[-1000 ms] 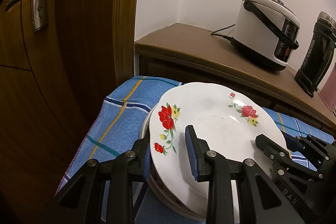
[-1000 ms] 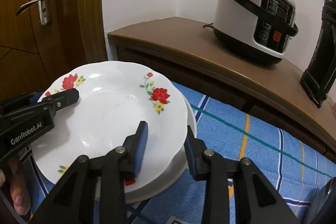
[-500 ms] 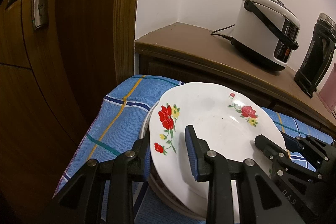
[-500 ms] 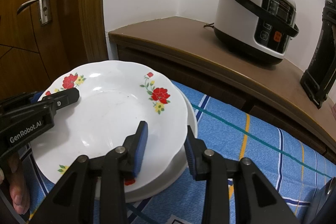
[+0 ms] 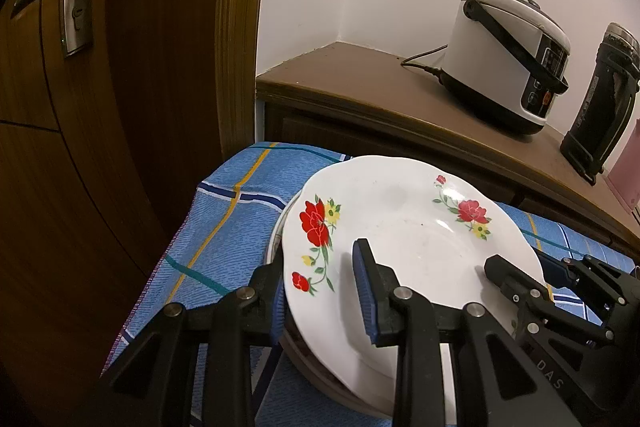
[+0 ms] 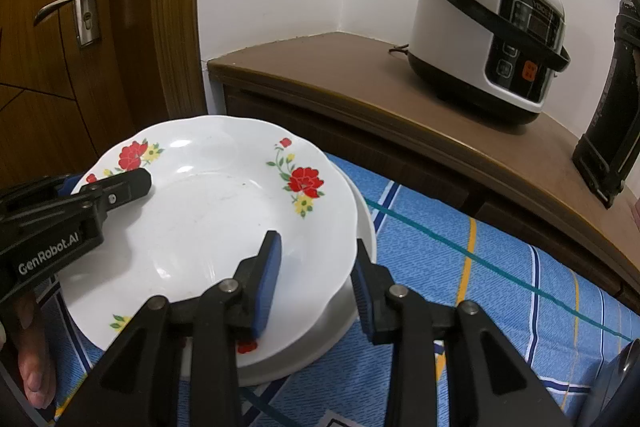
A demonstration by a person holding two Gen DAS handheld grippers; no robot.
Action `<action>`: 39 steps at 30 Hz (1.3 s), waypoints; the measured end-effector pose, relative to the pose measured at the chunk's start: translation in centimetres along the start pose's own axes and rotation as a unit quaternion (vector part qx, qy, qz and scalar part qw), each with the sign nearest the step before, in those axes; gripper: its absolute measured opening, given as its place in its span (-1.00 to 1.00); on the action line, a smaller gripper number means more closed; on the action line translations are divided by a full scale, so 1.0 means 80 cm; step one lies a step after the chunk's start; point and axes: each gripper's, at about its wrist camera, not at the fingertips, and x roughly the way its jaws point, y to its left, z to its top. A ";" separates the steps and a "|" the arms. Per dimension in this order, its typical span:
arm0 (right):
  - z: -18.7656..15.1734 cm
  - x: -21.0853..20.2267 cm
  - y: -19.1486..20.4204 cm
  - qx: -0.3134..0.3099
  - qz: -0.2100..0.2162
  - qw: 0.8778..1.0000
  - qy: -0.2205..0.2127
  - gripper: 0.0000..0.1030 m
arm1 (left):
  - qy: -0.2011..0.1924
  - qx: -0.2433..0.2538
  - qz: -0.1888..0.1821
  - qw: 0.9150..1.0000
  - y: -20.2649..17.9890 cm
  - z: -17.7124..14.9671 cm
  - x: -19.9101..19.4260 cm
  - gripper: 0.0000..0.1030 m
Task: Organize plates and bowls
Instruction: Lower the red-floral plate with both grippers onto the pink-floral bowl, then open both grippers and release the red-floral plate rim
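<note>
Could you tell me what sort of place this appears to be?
Probably a home kitchen or dining corner: a rice cooker on a wooden sideboard, a flowered plate on a checked tablecloth, and a wooden door.

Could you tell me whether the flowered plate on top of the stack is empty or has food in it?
Empty: the flowered plate shows only bare white glaze and painted red flowers.

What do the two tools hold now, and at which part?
Both hold the flowered plate by its rim: the left tool at one edge, the right tool at the opposite edge.
</note>
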 end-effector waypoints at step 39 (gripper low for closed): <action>-0.017 -0.050 -0.021 0.034 0.009 0.997 -0.070 0.44 | -0.005 -0.016 -0.041 0.999 0.001 -0.003 -0.010 0.07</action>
